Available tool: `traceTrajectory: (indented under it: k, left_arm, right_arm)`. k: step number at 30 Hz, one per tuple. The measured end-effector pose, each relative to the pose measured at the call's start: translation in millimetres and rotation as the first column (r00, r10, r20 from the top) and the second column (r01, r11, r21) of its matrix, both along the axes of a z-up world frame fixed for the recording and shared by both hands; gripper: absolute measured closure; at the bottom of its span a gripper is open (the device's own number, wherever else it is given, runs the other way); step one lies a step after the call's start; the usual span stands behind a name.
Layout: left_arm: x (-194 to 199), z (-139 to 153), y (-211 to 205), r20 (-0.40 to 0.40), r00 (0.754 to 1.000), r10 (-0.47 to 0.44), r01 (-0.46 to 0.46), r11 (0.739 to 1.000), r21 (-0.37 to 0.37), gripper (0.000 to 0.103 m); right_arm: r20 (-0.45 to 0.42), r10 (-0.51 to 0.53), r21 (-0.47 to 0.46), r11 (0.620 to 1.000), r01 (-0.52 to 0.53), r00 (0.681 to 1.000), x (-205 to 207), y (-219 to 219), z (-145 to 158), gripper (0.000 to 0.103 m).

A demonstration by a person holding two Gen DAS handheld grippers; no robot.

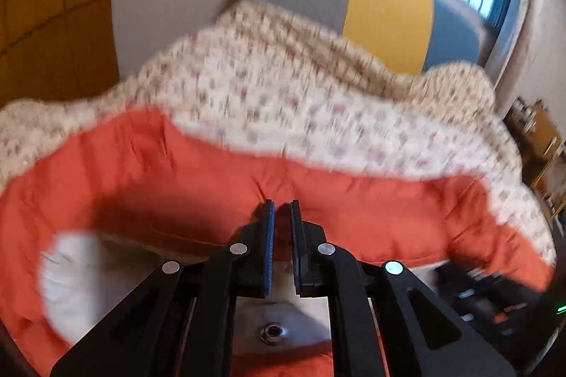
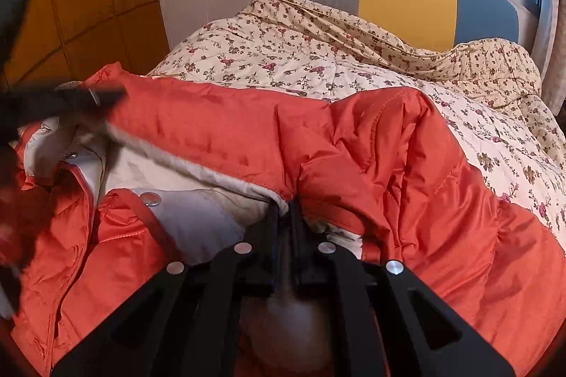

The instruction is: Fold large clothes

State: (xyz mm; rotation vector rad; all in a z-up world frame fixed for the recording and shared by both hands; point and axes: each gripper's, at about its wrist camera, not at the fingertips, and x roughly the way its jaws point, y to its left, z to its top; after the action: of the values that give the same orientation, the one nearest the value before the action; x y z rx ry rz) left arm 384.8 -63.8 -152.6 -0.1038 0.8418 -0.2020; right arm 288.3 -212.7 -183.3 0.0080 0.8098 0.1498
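Right now the orange padded jacket (image 2: pixel 353 143) lies crumpled across the near part of the bed, on the floral quilt (image 2: pixel 318 58). Its pale lining (image 2: pixel 198 210) shows at left. The right tool (image 2: pixel 284 205) pinches the jacket's edge; the left tool (image 1: pixel 282 205), pressed nearly together, nips orange fabric.

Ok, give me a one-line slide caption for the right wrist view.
Right tongs shut on the edge of an orange padded jacket spread on a floral quilt.
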Motion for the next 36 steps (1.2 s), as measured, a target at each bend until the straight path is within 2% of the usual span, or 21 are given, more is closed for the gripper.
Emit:
traceTrajectory:
  k: [1, 2, 4, 5, 6, 7, 8, 10, 13, 15, 16, 18, 19, 21, 24, 27, 30, 32, 36]
  left_arm:
    - [1, -17, 7, -0.043, 0.999, 0.005, -0.007, 0.999, -0.045, 0.096]
    - [-2, -34, 17, -0.062, 0.998, 0.005, -0.014, 0.991, -0.136, 0.096]
    - [-5, -37, 32, -0.066, 0.998, 0.012, -0.027, 0.974, -0.223, 0.096]
    - [-5, -39, 34, -0.069, 0.998, 0.01, -0.027, 0.97, -0.24, 0.096]
    - [-6, -39, 34, -0.067, 0.998, 0.009, -0.025, 0.971, -0.24, 0.096]
    - [-6, -39, 33, -0.065, 0.998, 0.009, -0.024, 0.972, -0.233, 0.096]
    - [-7, -38, 32, -0.062, 0.998, 0.009, -0.023, 0.973, -0.23, 0.096]
    - [-8, -39, 31, -0.059, 0.998, 0.009, -0.023, 0.972, -0.235, 0.096]
    - [-10, -37, 28, -0.054, 0.998, 0.011, -0.023, 0.975, -0.222, 0.096]
    - [-11, -37, 27, -0.053, 0.999, 0.012, -0.023, 0.975, -0.223, 0.096]
    - [-11, -36, 28, -0.054, 0.998, 0.013, -0.024, 0.974, -0.227, 0.096]
    - [-10, -37, 28, -0.053, 0.999, 0.012, -0.024, 0.971, -0.236, 0.096]
    - [-10, -37, 29, -0.051, 0.999, 0.011, -0.023, 0.971, -0.238, 0.096]
    - [-10, -38, 27, -0.049, 0.999, 0.009, -0.02, 0.974, -0.226, 0.096]
    - [-10, -38, 26, -0.052, 0.999, 0.008, -0.02, 0.974, -0.225, 0.096]
    - [-10, -34, 25, -0.057, 0.998, 0.003, -0.016, 0.974, -0.226, 0.096]
    - [-17, -21, 24, -0.061, 0.998, -0.004, -0.006, 0.985, -0.171, 0.096]
    - [-22, -11, 27, -0.037, 0.999, -0.001, -0.004, 0.992, -0.128, 0.096]
    - [-23, 9, 45, 0.027, 0.999, 0.035, -0.033, 0.996, -0.085, 0.096]
  right_arm:
    - [0.004, 0.002, 0.003, 1.0, -0.002, 1.0, 0, 0, 0, 0.097]
    - [0.007, 0.004, 0.005, 1.0, -0.004, 1.0, -1, 0, 0, 0.097]
    - [0.004, 0.004, -0.001, 1.0, -0.004, 1.0, 0, 1, 1, 0.096]
    - [0.004, 0.009, -0.004, 1.0, -0.009, 1.0, 0, 2, 3, 0.092]
    - [0.006, 0.016, 0.001, 1.0, -0.016, 1.0, -1, 3, 8, 0.088]
    - [0.008, 0.021, 0.022, 1.0, -0.021, 1.0, -2, 2, 13, 0.078]
    - [0.026, 0.026, 0.076, 0.997, -0.028, 0.999, -5, 0, 24, 0.073]
    - [0.091, 0.002, 0.15, 0.989, -0.016, 0.996, -9, -5, 48, 0.073]
    - [0.085, -0.024, 0.188, 0.982, 0.007, 0.996, 10, -2, 62, 0.075]
    - [0.006, -0.044, 0.176, 0.984, 0.042, 0.999, 36, 3, 53, 0.078]
    - [-0.023, -0.055, 0.161, 0.985, 0.058, 0.998, 45, 4, 45, 0.084]
    - [-0.07, -0.09, 0.119, 0.988, 0.098, 0.993, 53, 2, 25, 0.09]
    - [-0.064, -0.086, 0.097, 0.991, 0.092, 0.994, 53, 2, 11, 0.093]
    - [-0.046, -0.075, 0.076, 0.994, 0.078, 0.996, 51, 6, -4, 0.093]
    - [-0.044, -0.081, 0.023, 0.996, 0.082, 0.996, 52, 11, -7, 0.092]
    - [-0.041, -0.077, 0.04, 0.996, 0.079, 0.996, 51, 8, -9, 0.092]
    - [-0.024, -0.071, 0.077, 0.994, 0.073, 0.997, 45, 2, -3, 0.088]
    - [0.014, -0.063, 0.09, 0.994, 0.062, 0.998, 32, 0, 9, 0.079]
    - [0.066, -0.079, 0.082, 0.994, 0.074, 0.995, 16, -3, 28, 0.078]
